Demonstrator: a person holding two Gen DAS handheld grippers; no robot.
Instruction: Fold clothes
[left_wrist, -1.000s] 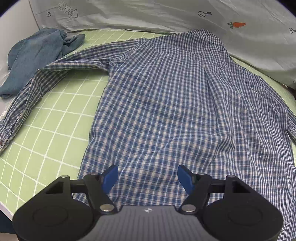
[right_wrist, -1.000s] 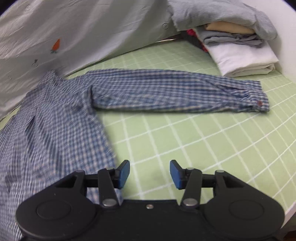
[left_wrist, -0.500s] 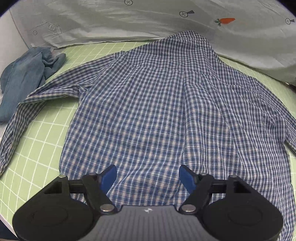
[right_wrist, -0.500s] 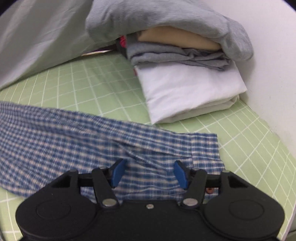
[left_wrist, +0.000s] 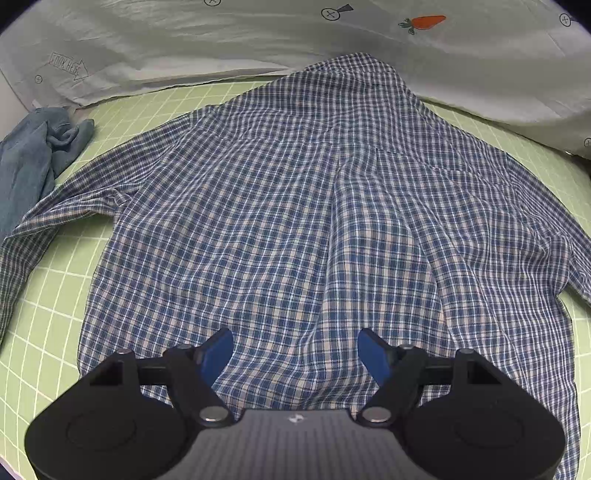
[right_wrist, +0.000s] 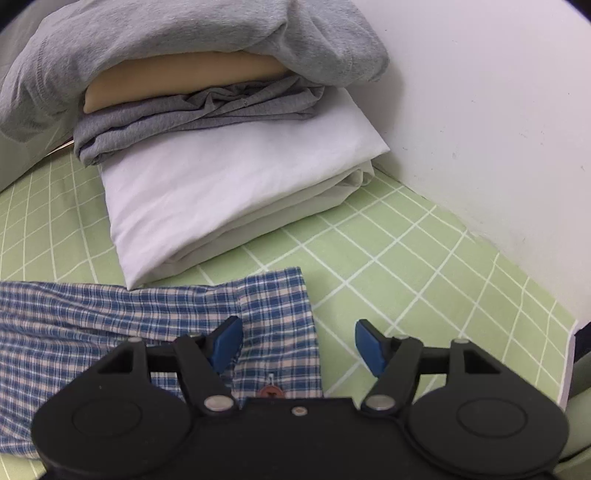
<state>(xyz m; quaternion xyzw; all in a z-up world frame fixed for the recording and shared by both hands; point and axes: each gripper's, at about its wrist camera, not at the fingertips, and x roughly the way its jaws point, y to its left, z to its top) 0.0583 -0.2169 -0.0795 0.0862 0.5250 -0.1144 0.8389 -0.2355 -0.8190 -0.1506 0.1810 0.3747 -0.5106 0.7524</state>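
At the far left a crumpled blue garment (left_wrist: 33, 155) lies beside the plaid shirt (left_wrist: 314, 206), which is spread back-up on the green gridded bed sheet (left_wrist: 48, 354). The left gripper (left_wrist: 295, 350) hovers over the hem, its fingers apart and holding nothing. Further right, the right gripper (right_wrist: 297, 345) hangs over the sleeve cuff (right_wrist: 277, 314), fingers opening, cuff between them but not pinched. A good grasp would take the cuff edge squarely, clear of the folded stack (right_wrist: 221, 177). The pale sheet (left_wrist: 221, 40) behind reads "LOOK HERE" inside an arrow.
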